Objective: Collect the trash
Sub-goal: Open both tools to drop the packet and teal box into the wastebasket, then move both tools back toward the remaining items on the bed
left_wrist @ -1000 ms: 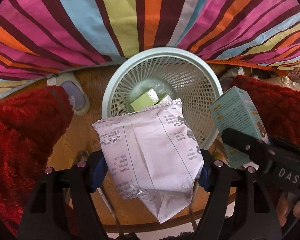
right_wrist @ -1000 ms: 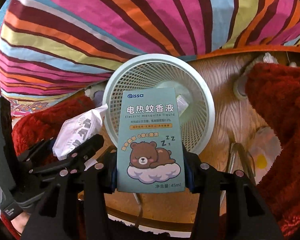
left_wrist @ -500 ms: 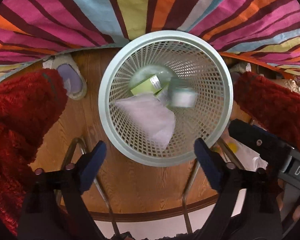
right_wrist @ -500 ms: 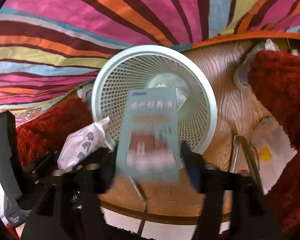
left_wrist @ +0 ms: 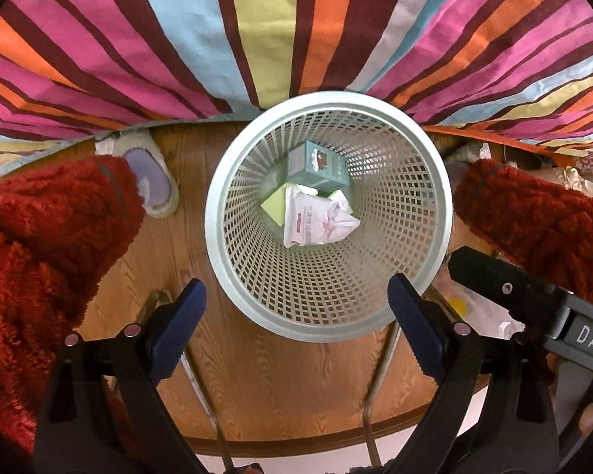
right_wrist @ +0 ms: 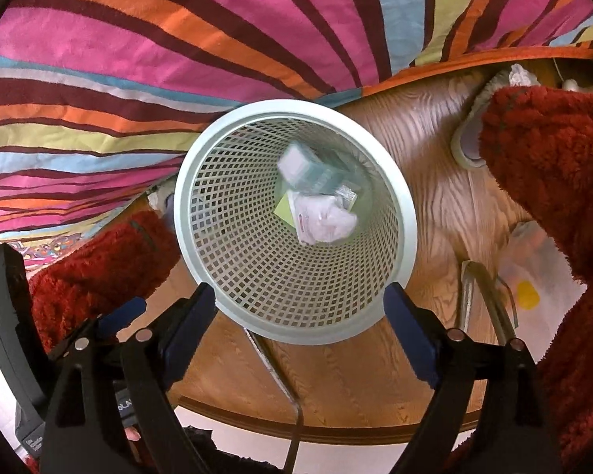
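Left wrist view first: our left gripper (left_wrist: 296, 312) hangs over the pale mesh wastebasket (left_wrist: 217, 181), jaws spread wide with nothing between them; they have just been opening. The blue pads sit low in the frame, one at lower left and one at lower right, framing the basket's near rim. Down at the bottom of the basket, centre frame, we see the white and pink wrapper (left_wrist: 316, 219) lying crumpled, the teal box with the bear picture (left_wrist: 320, 168) just above it and touching it, and a light green box (left_wrist: 274, 209) peeking out at the wrapper's left. The basket stands on a wood floor (left_wrist: 296, 387). A striped bedcover (left_wrist: 257, 27) fills the top of the frame, and red fluffy sleeves (left_wrist: 39, 245) crowd in at the left and right edges. A pale slipper (left_wrist: 154, 181) lies at left, beside the basket. The right gripper's black body pokes in at lower right.

Over to the right wrist view: our right gripper (right_wrist: 300, 316) is also wide apart and empty above the same basket, jaws having just been opening. The wrapper and a blurred teal box lie inside, centre frame. A clear bag with a yellow spot (right_wrist: 533, 276) lies on the floor at right, beside a metal frame (right_wrist: 478, 296).
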